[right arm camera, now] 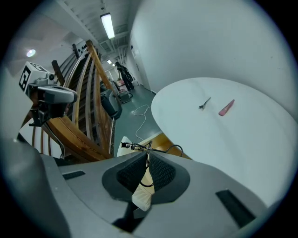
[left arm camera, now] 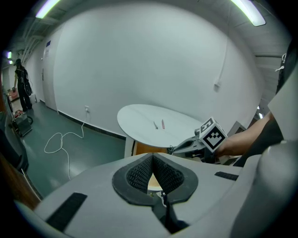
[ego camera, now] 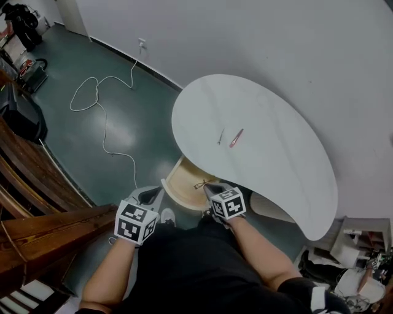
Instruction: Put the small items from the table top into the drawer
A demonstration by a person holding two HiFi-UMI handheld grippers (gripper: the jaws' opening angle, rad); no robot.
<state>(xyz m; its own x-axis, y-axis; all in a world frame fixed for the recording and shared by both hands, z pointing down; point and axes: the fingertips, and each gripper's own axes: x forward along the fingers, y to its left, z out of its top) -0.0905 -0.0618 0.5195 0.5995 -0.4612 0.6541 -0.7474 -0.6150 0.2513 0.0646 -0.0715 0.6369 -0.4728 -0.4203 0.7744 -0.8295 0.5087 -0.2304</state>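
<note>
The right gripper [ego camera: 209,187] pinches a thin black wire item [right arm camera: 150,148] above the open drawer [ego camera: 179,183], seemingly to drop it in, while the left gripper [ego camera: 150,195], pressed together empty, hangs beside it and a pink item [ego camera: 236,138] lies on the table [ego camera: 276,153].

Cool, even light falls from ceiling strip lamps [left arm camera: 247,11] high above the jaws. The white worktop [ego camera: 276,153] beyond them is bright, with faint shadows. Both gripper views bulge and have black corners. In the right gripper view, the thin black wire item [right arm camera: 149,149] between the jaws is sharp.
</note>
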